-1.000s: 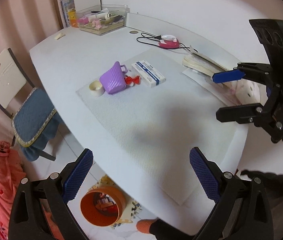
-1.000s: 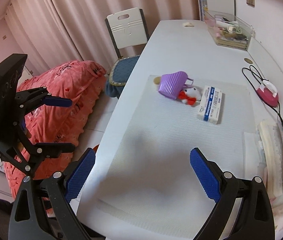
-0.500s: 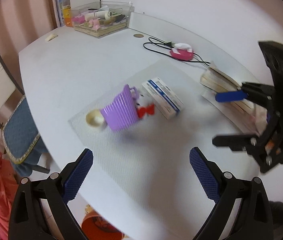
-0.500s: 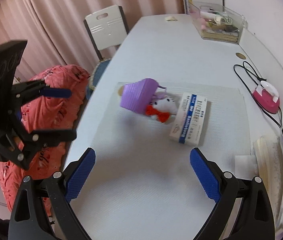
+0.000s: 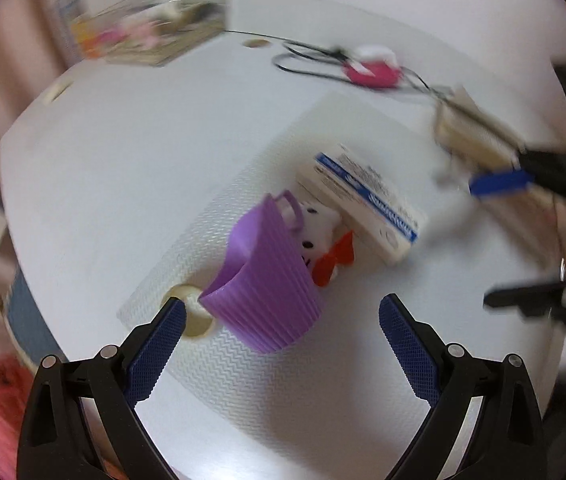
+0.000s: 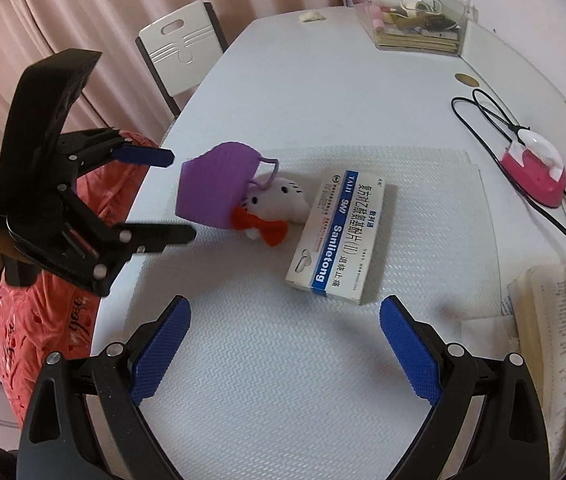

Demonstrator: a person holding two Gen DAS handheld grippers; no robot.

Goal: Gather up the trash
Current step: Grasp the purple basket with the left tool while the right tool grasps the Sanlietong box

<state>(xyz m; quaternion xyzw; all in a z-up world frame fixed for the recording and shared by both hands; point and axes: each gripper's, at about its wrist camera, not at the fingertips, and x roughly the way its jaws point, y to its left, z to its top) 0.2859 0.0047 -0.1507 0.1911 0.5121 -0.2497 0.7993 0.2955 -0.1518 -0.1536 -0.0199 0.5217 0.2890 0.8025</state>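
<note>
A purple ribbed basket [image 5: 267, 280] [image 6: 213, 188] lies on its side on a white textured mat [image 6: 283, 360]. A white plush cat with a red bow [image 5: 319, 236] [image 6: 279, 200] rests against its mouth. Beside the plush lies a white and blue medicine box [image 5: 367, 204] [image 6: 339, 236]. A cream tape roll [image 5: 195, 320] sits at the basket's other side. My left gripper [image 5: 281, 312] [image 6: 179, 196] is open, its fingers spread just short of the basket. My right gripper [image 6: 285, 308] [image 5: 485, 244] is open and empty, a little short of the box.
A pink device with a black cable [image 6: 535, 172] lies at the right, and an open book [image 6: 551, 320] nearer the right edge. A clear organiser box [image 6: 415, 20] stands at the far end. A white chair [image 6: 179, 48] and red bedding [image 6: 43, 320] are beyond the table's left edge.
Both grippers have moved forward over the table toward the basket, plush and box, which now look much larger. The left wrist view is blurred by motion. Both stay open.
</note>
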